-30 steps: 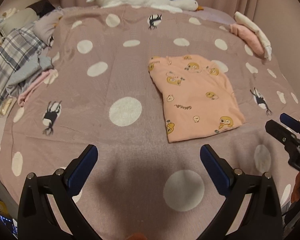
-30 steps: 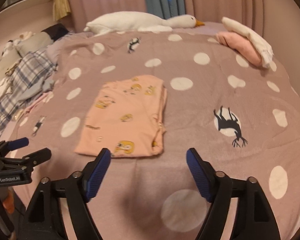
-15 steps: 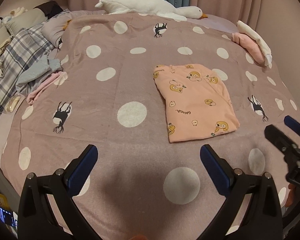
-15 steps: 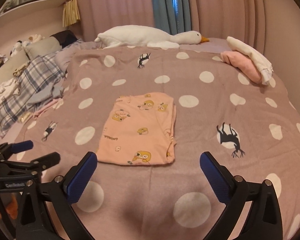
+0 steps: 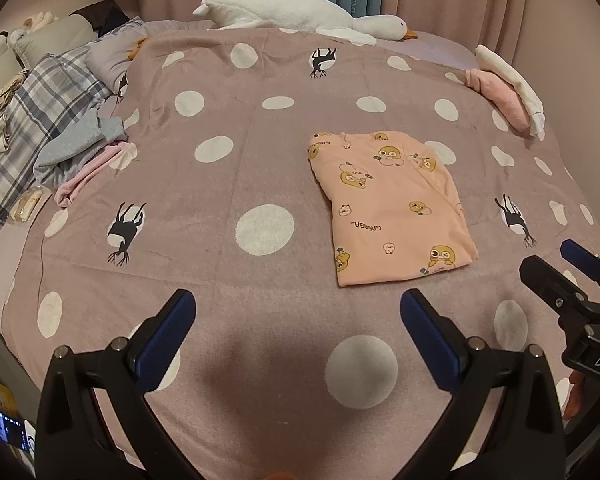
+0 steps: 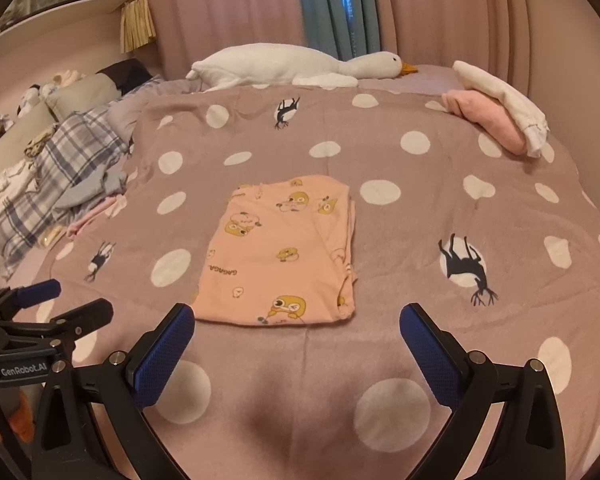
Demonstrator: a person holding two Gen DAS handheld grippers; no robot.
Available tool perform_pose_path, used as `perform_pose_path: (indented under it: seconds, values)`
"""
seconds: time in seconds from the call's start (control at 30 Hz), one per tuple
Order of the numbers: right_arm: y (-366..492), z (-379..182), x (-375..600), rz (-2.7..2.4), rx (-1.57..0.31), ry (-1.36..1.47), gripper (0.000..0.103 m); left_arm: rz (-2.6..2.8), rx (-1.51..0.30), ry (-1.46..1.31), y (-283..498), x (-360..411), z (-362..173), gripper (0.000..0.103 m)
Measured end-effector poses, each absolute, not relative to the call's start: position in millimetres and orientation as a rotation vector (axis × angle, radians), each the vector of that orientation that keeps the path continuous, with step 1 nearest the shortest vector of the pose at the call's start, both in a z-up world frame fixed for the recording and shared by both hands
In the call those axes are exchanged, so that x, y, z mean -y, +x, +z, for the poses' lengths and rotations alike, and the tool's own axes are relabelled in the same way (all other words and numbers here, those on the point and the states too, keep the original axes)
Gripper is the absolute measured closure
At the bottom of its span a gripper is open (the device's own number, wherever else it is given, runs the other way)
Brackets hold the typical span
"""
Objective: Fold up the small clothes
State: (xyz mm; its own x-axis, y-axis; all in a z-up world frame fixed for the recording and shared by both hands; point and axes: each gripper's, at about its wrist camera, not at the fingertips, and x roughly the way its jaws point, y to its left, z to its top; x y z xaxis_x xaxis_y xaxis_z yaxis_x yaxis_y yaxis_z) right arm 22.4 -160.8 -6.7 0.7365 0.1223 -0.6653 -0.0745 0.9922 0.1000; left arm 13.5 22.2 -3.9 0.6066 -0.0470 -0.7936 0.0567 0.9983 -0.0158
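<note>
One peach garment (image 6: 280, 252) is already folded; both the left gripper (image 5: 298, 334) and the right gripper (image 6: 296, 346) are held wide open and empty near it, while unfolded clothes (image 5: 80, 152) are left further away.

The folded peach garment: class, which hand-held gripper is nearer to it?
Right. The right hand-held gripper hovers just before the folded peach garment; the left hand-held gripper sits farther off, beside it.

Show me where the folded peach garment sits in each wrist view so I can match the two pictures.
Left wrist view: folded peach garment lies right of centre on the bedspread, beyond and between the left gripper and the right gripper.
Right wrist view: it lies at centre, just beyond the open right gripper.
Shared landmark: the white goose plush at the far edge of the bed.
</note>
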Motion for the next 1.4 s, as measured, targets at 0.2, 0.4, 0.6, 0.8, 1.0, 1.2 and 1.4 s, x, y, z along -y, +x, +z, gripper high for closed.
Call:
perform_pose_path:
  seconds: [0.2,0.4,0.6,0.8,1.0,1.2,1.4]
  values:
    - [23,-6,161,0.110,-0.734,0.071,0.001,-0.064,-0.914,0.011,13,-19,-2,0.001]
    - [23,-4,161,0.115,-0.725,0.069,0.001,-0.070,-0.913,0.005,13,-17,0,0.001]
    - [23,-3,160,0.116,-0.727,0.069,0.001,-0.073,-0.910,0.010,14,-13,2,0.001]
    - [23,-3,161,0.114,-0.724,0.067,0.001,-0.078,-0.913,0.012,15,-11,2,0.001]
    - [25,-4,162,0.113,-0.731,0.071,0.001,-0.088,-0.920,0.006,16,-10,2,0.001]
    - [25,-5,162,0.111,-0.733,0.062,0.001,-0.089,-0.920,0.005,15,-9,2,0.001]
    - [26,-5,163,0.112,-0.733,0.068,0.001,-0.087,-0.919,0.010,17,-8,1,0.001]
